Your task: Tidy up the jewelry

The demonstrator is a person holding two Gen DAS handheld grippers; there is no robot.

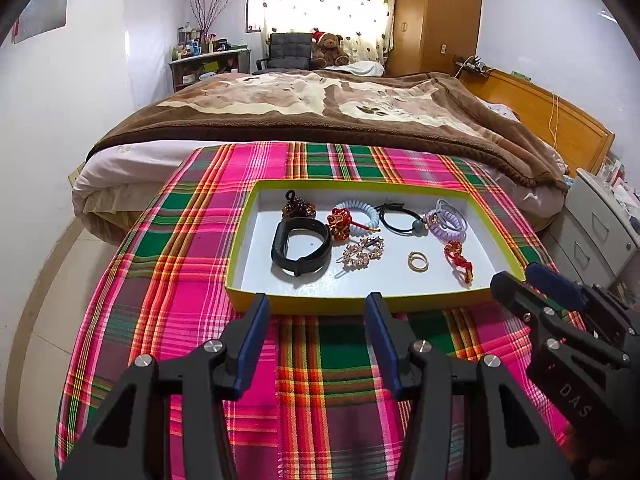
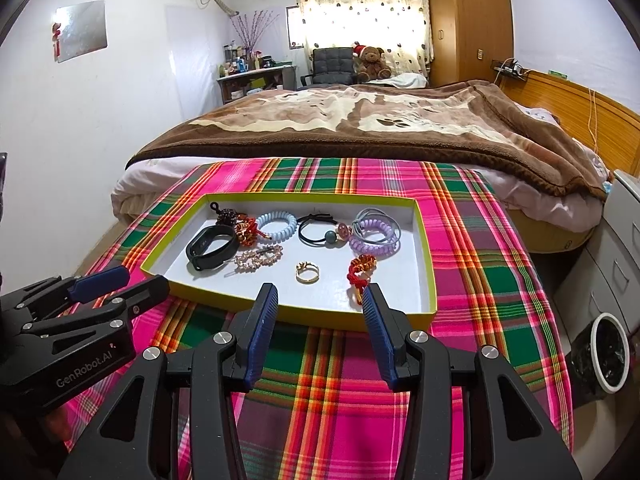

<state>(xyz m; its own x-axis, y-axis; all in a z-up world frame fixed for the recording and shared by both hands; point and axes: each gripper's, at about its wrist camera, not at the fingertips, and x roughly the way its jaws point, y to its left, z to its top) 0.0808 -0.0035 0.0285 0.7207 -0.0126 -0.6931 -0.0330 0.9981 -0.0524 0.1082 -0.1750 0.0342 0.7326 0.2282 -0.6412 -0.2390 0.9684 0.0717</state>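
Note:
A shallow yellow-rimmed tray point(image 1: 352, 304) point(image 2: 428, 272) with a white floor lies on the plaid cloth. In it lie a black wristband point(image 1: 301, 251) point(image 2: 212, 247), a gold ring point(image 1: 418, 261) point(image 2: 307, 272), a rhinestone hair clip point(image 1: 362, 253) point(image 2: 258, 258), a red knot charm point(image 1: 459, 260) point(image 2: 360, 270), purple coil ties point(image 1: 446, 220) point(image 2: 374, 234), a black hair tie point(image 1: 400, 218) and a blue coil tie point(image 1: 354, 210). My left gripper point(image 1: 318, 308) is open and empty, just short of the tray's near rim. My right gripper point(image 2: 320, 300) is open and empty over the near rim.
The plaid cloth point(image 1: 320, 380) covers a table in front of a bed with a brown blanket point(image 1: 320, 112). A grey drawer unit point(image 1: 600, 232) stands to the right, with a black bin point(image 2: 604, 354) on the floor beside it.

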